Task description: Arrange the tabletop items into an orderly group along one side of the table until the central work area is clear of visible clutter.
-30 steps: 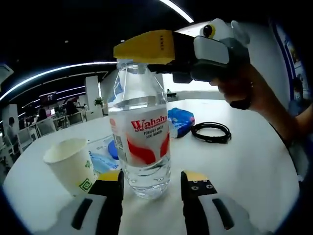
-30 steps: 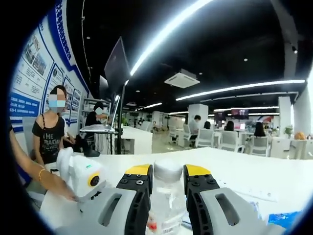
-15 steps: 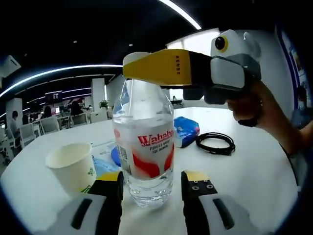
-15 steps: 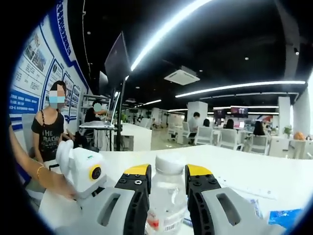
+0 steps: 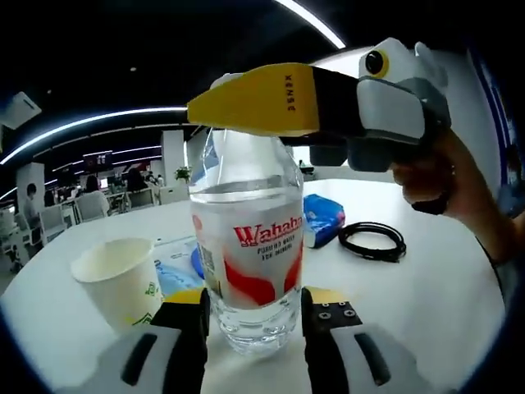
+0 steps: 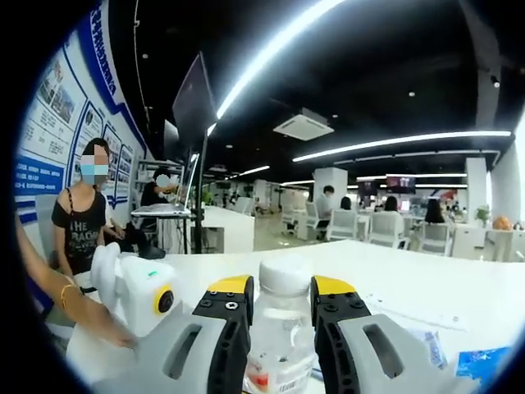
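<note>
1. Change: in the left gripper view the Wahaha water bottle (image 5: 248,246) now fills more of the frame centre than a second ago, and the gap between its base and the left gripper (image 5: 253,308) jaws is gone on both sides. The camera moves with the hand, so read this as the gripper advancing and closing, not the bottle shifting.
2. Left gripper state: jaws narrowed onto the bottle base and touching or nearly so. Looks like a grasp; I can't confirm it is firm.
3. Right gripper (image 6: 281,297): in the right gripper view the jaws straddle the bottle neck just below the white cap (image 6: 284,274), lower centre of frame. The cap sits higher between the jaws than a second ago. Small gaps show on each side, so partly open and not clamped.
4. In the left gripper view the right gripper's yellow jaw crosses the upper centre at cap level, with the person's hand (image 5: 447,176) at right.
5. Task meaning, as a judgement: the bottle is being taken in hand for relocation and is not yet visibly lifted off the counter (image 5: 410,287).
6. Other clutter in the left gripper view: paper cup (image 5: 120,279) lower left beside the bottle, blue packet (image 5: 325,219) and coiled black cable (image 5: 373,240) right of centre, blue printed sheet (image 5: 174,267) behind the cup. All still need grouping.
</note>
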A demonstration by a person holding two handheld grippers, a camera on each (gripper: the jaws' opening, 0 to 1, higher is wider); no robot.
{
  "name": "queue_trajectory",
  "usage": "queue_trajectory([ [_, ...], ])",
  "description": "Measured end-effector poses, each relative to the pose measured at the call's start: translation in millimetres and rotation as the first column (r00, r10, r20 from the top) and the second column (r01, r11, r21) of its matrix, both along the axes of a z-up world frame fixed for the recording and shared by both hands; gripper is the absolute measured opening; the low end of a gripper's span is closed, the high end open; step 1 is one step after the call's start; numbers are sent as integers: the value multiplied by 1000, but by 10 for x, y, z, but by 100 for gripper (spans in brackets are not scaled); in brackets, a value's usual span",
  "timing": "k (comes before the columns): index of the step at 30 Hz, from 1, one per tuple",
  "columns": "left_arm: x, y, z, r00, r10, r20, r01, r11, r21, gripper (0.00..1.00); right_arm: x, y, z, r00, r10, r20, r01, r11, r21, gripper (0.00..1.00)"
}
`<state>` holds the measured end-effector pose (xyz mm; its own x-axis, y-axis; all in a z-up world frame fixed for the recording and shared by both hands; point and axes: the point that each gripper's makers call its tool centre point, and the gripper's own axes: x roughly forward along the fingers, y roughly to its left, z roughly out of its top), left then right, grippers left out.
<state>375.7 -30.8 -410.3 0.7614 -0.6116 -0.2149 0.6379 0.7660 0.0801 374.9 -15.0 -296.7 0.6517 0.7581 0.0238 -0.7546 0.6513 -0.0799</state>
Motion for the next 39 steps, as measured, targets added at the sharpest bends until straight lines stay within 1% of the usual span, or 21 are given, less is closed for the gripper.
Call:
queue_trajectory([
  [6, 22, -26, -44, 1000, 2, -6, -2, 1000, 16, 46, 5, 10, 0, 1000, 4, -1, -4, 1000, -2, 27],
  [10, 32, -41, -54, 1000, -2, 7, 2, 999, 33, 46, 1, 7, 0, 1000, 10, -1, -9, 1000, 7, 27],
  [14, 50, -51, -45, 1000, -2, 15, 2, 1000, 23, 47, 2, 8, 1, 1000, 11, 0, -11, 1000, 7, 27],
  [18, 62, -61, -45, 1000, -12, 10, 12, 1000, 16, 47, -3, 9, 2, 1000, 15, 4, -15, 1000, 9, 27],
  [24, 57, -67, -42, 1000, -23, 18, 22, 1000, 5, 46, -15, -1, 9, 1000, 21, 2, -21, 1000, 20, 26],
  [26, 58, -68, -42, 1000, -25, 10, 25, 1000, 0, 45, -14, -5, 16, 1000, 19, 0, -19, 999, 28, 25],
  [29, 64, -68, -43, 1000, -22, 1, 22, 1000, 4, 45, -15, -6, 31, 1000, 12, 14, -13, 999, 30, 24],
  [34, 70, -62, -38, 1000, -13, 5, 13, 1000, 8, 44, -25, -13, 47, 1000, 15, 8, -15, 999, 41, 23],
  [39, 58, -57, -35, 1000, -15, 0, 15, 1000, 24, 44, -69, -13, 63, 1000, 13, 22, -14, 999, 50, 22],
])
